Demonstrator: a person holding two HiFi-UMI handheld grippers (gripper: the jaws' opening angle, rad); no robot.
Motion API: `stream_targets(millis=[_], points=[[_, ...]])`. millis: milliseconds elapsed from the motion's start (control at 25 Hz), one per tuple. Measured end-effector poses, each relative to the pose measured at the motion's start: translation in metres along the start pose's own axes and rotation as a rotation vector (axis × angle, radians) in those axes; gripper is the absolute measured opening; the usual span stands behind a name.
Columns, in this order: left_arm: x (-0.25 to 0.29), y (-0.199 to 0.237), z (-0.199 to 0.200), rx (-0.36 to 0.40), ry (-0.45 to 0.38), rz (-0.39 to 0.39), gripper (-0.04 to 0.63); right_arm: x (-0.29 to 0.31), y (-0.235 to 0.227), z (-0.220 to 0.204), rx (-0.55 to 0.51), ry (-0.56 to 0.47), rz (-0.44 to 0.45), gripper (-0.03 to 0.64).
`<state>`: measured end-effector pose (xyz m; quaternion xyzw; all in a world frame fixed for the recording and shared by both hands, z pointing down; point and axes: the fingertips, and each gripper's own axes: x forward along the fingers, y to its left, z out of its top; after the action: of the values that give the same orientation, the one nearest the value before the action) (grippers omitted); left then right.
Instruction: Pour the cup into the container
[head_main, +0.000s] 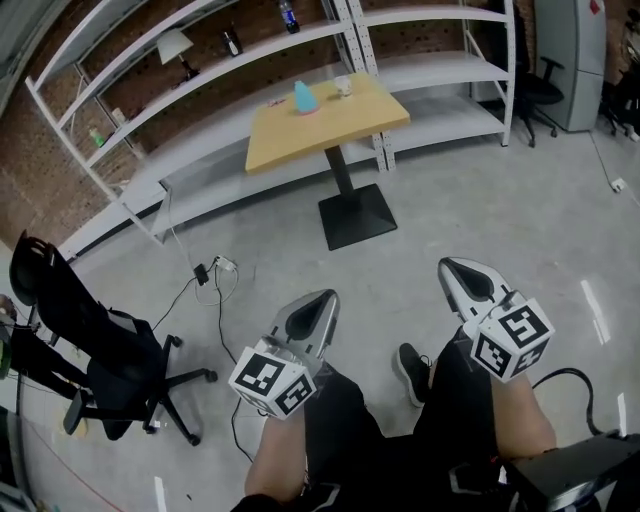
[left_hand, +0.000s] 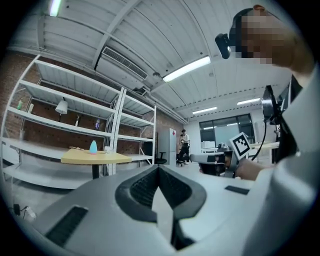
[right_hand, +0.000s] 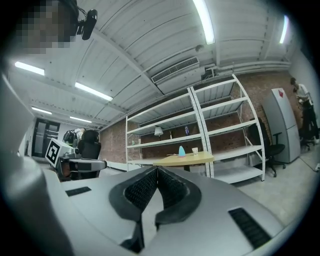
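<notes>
In the head view the left gripper and the right gripper are held level over the floor, both with jaws pressed together and nothing in them. The table stands well apart at 12 o'clock. On it sit the white cup and, at the cup's 8 o'clock, a blue tapered thing that I take for the container. The step in hand looks like the approach, so it is best to walk straight to the table's near edge, keeping off the floor cable and the office chair at 8 o'clock. In the left gripper view the jaws meet in a closed seam at the left gripper's tip. The container and cup sit small at 10 o'clock, so this tool should swing that way to steady the container. In the right gripper view the pads likewise touch, empty. The cup lies at 1 o'clock just beside the container. The right gripper should spread its jaws only when near, then take the cup by its side wall, upright. Whether the cup holds anything cannot be told from here.
</notes>
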<state>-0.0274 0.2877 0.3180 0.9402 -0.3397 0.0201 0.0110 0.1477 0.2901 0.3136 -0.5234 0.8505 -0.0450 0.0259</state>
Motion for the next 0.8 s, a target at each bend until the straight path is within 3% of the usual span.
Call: stream_targets(millis=[160, 320, 800], points=[[0.000, 0.021, 0.006, 0.028, -0.034, -0.006, -0.008, 0.029, 0.005, 0.005, -0.031, -0.006, 0.021, 0.000], [0.011, 0.058, 0.008, 0.007, -0.046, 0.007, -0.008, 0.068, 0.009, 0.021, -0.076, -0.011, 0.042, 0.000], [0.085, 0.161, 0.012, 0.035, -0.038, -0.033, -0.008, 0.190, -0.035, 0.029, -0.089, -0.018, 0.023, 0.000]])
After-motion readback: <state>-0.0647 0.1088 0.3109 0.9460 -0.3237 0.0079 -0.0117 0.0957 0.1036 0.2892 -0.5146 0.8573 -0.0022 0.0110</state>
